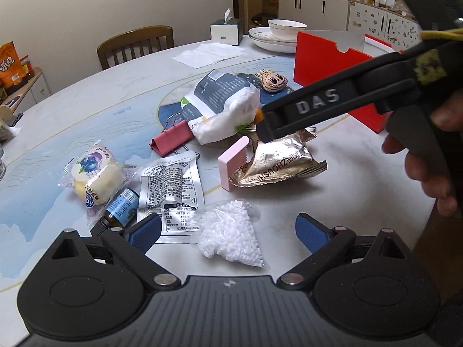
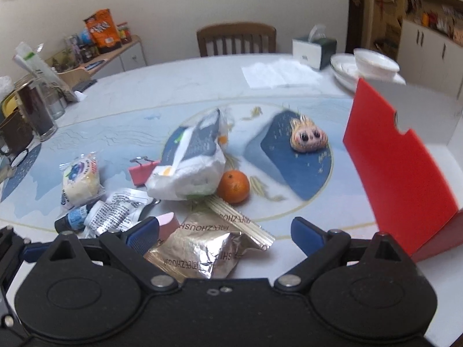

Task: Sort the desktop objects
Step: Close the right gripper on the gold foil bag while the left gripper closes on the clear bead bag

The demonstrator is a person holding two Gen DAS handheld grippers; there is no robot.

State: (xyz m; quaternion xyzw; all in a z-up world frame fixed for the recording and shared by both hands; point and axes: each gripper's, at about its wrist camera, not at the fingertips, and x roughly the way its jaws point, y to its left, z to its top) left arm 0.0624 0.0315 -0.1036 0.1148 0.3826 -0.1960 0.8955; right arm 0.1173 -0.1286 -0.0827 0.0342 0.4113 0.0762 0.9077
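Clutter lies on the round table. My left gripper (image 1: 228, 232) is open over a clear bag of white beads (image 1: 231, 234), with a silver printed sachet (image 1: 170, 185) and a small blue-label bottle (image 1: 121, 206) by its left finger. My right gripper (image 2: 224, 235) is open just above a gold foil snack packet (image 2: 202, 248); it shows from outside in the left wrist view (image 1: 269, 127) over that packet (image 1: 277, 159). A pink block (image 1: 233, 162) stands beside the packet. An orange (image 2: 233, 186), a white-and-grey bag (image 2: 191, 164) and a wrapped blueberry cake (image 2: 81, 179) lie beyond.
A red and white open box (image 2: 396, 156) stands at the right. A red binder clip (image 1: 170, 140), a face-shaped toy (image 2: 308, 137), bamboo sticks (image 2: 240, 219), a tissue box (image 1: 227, 30), stacked bowls (image 1: 277, 33), loose papers (image 1: 209, 53) and drinking glasses (image 2: 37, 110) are also on the table.
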